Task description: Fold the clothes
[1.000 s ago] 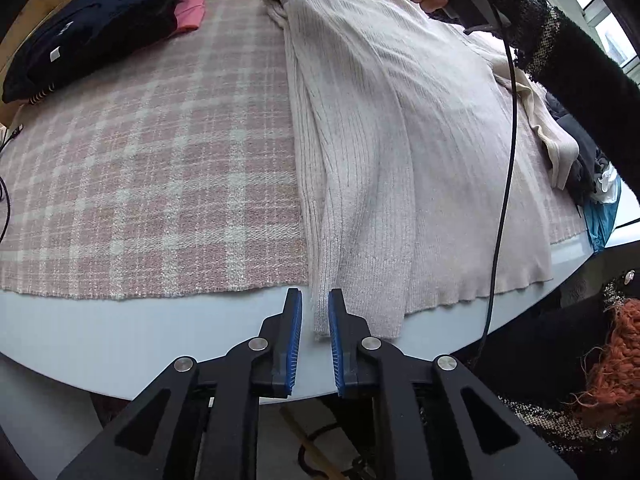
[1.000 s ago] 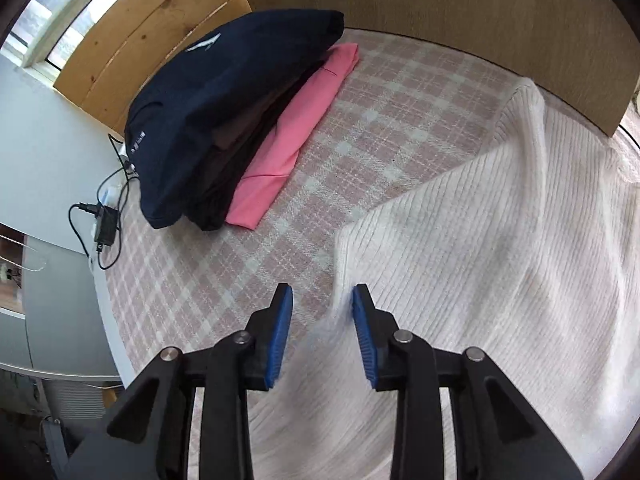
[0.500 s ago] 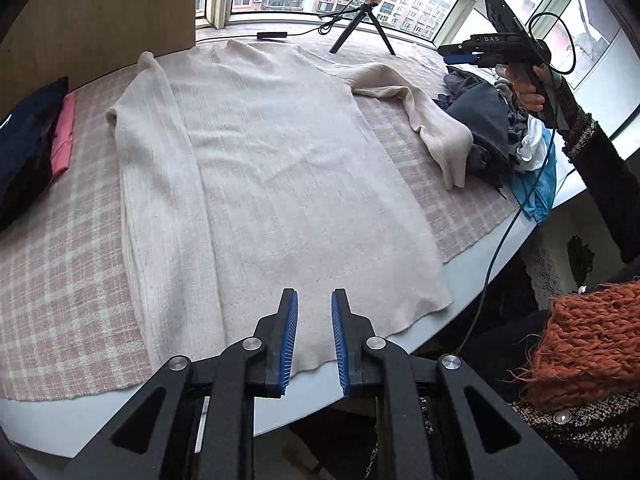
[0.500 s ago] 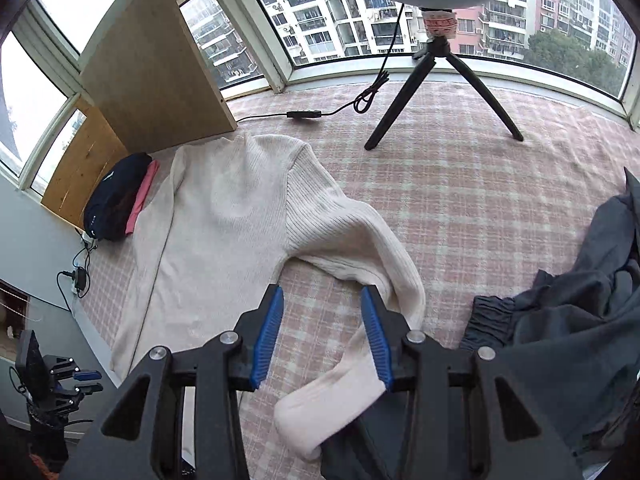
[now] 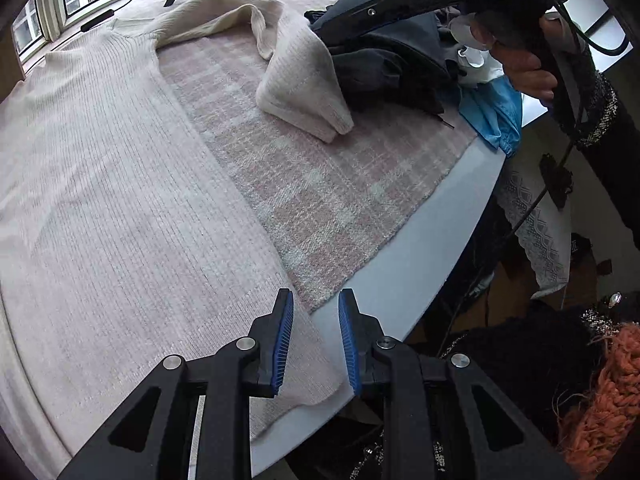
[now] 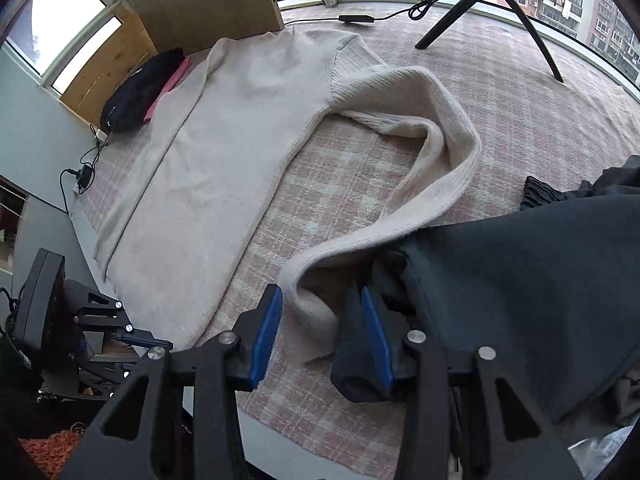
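Observation:
A cream ribbed sweater [image 6: 224,152] lies flat on the pink plaid cloth [image 6: 348,184], its left side folded inward. Its right sleeve [image 6: 440,152] loops out and ends in a cuff [image 6: 312,320] beside a dark grey garment [image 6: 520,272]. My right gripper [image 6: 320,320] is open and low, with the cuff lying between its blue pads. In the left wrist view the sweater [image 5: 120,200] fills the left half. My left gripper [image 5: 314,336] is open just above the hem's right corner at the table's front edge, holding nothing.
A folded navy and pink stack [image 6: 140,92] sits at the far left by a wooden board. A tripod [image 6: 500,8] stands at the back. Dark and blue clothes [image 5: 400,60] pile at the right. The white table rim [image 5: 420,264] runs close under the left gripper.
The left gripper has shifted from the sweater's left hem to its right hem corner and opened wider. The right gripper has travelled from the far shoulder down to the sleeve cuff.

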Demonstrator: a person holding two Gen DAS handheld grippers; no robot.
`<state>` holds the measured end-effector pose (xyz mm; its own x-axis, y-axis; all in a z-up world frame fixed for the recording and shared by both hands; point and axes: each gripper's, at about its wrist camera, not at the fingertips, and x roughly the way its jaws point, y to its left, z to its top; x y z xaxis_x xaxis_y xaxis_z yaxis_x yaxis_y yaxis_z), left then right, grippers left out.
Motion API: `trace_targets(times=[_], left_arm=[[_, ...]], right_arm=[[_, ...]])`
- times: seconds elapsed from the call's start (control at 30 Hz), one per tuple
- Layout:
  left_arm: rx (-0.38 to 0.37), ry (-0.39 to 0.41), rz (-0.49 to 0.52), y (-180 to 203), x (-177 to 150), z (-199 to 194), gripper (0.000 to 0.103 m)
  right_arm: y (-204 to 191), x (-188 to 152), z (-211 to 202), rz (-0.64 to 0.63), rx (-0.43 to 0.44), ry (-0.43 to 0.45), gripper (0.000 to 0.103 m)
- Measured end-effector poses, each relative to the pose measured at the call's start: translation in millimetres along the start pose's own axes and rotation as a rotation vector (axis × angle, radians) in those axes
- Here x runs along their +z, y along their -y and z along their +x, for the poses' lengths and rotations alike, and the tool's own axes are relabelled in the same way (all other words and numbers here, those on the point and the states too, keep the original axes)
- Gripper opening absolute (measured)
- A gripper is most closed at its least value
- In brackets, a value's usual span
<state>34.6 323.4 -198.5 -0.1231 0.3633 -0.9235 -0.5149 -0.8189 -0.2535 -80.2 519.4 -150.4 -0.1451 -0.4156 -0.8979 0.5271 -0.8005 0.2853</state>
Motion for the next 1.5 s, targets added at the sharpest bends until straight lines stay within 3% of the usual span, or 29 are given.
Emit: trace_targets(times=[0.2, 0.23, 0.27, 0.3, 0.33, 0.4, 0.53, 0.6, 0.7, 0.73, 0.77, 0.83, 1.03, 1.17, 1.3, 1.4, 1.47, 1.5], left_arm=[[0.030, -0.009, -0.079, -29.3, -24.3, -6.1, 0.025], [0.029, -0.012, -0.091, -32.8, -29.4, -6.2, 0.025], [0.027, -0.014, -0.102, -36.0, -34.3, -6.4, 0.025], [0.024, -0.014, -0.110, -38.1, -38.3, -7.3, 0.025], [0.021, -0.014, -0.116, -39.8, -42.1, -8.5, 0.025], [0.019, -0.007, -0.114, -40.4, -46.7, -12.9, 0.025], [-0.010, 0.019, -0.088, -36.5, -46.3, -22.7, 0.025], [-0.027, 0.028, -0.055, -31.1, -40.6, -25.5, 0.025], [-0.042, 0.037, -0.001, -17.6, -23.8, -23.0, 0.025], [-0.044, 0.036, 0.013, -12.1, -16.7, -20.1, 0.025], [-0.043, 0.039, 0.028, -5.3, -9.5, -18.1, 0.025], [-0.041, 0.053, 0.063, 10.5, 5.8, -15.7, 0.025], [0.005, 0.115, 0.204, 80.1, 81.9, -3.2, 0.025], [0.061, 0.176, 0.365, 145.6, 135.4, 18.7, 0.037], [0.180, 0.173, 0.514, 195.3, 168.9, 55.3, 0.043], [0.220, 0.138, 0.502, 202.5, 191.7, 84.0, 0.048], [0.243, 0.101, 0.488, 199.9, 203.3, 104.9, 0.046], [0.227, 0.081, 0.467, 192.9, 206.0, 112.5, 0.030]], right_arm=[[-3.5, -1.2, 33.9, -0.019, -0.044, -0.059, 0.044], [-3.8, -1.4, 40.0, -0.021, -0.052, -0.069, 0.040], [-4.2, -1.6, 46.0, -0.024, -0.060, -0.080, 0.030], [-4.5, -1.8, 52.0, -0.026, -0.068, -0.090, 0.005], [-2.8, -2.1, 49.3, -0.008, -0.058, -0.092, 0.004], [0.6, -3.8, 29.3, 0.030, -0.024, -0.077, 0.004], [9.9, -16.9, -61.0, 0.082, 0.043, -0.018, 0.004], [20.0, -22.8, -102.8, 0.115, 0.023, -0.002, 0.004], [43.4, -26.8, -129.9, 0.167, -0.104, -0.027, 0.009], [52.1, -28.6, -125.7, 0.183, -0.107, -0.084, 0.022], [60.4, -30.5, -119.2, 0.195, -0.101, -0.154, 0.028], [69.5, -28.1, -114.1, 0.168, -0.140, -0.199, 0.031], [103.5, 34.8, -114.2, 0.109, -0.125, -0.062, 0.031], [122.7, 79.8, -104.7, 0.086, -0.107, -0.007, 0.031], [142.0, 84.6, -105.3, 0.111, -0.090, -0.007, 0.031], [159.0, 73.3, -113.7, 0.139, -0.064, 0.001, 0.031], [169.3, 68.1, -120.2, 0.153, -0.031, 0.015, 0.031], [172.6, 68.0, -122.9, 0.153, -0.029, 0.022, 0.031]])
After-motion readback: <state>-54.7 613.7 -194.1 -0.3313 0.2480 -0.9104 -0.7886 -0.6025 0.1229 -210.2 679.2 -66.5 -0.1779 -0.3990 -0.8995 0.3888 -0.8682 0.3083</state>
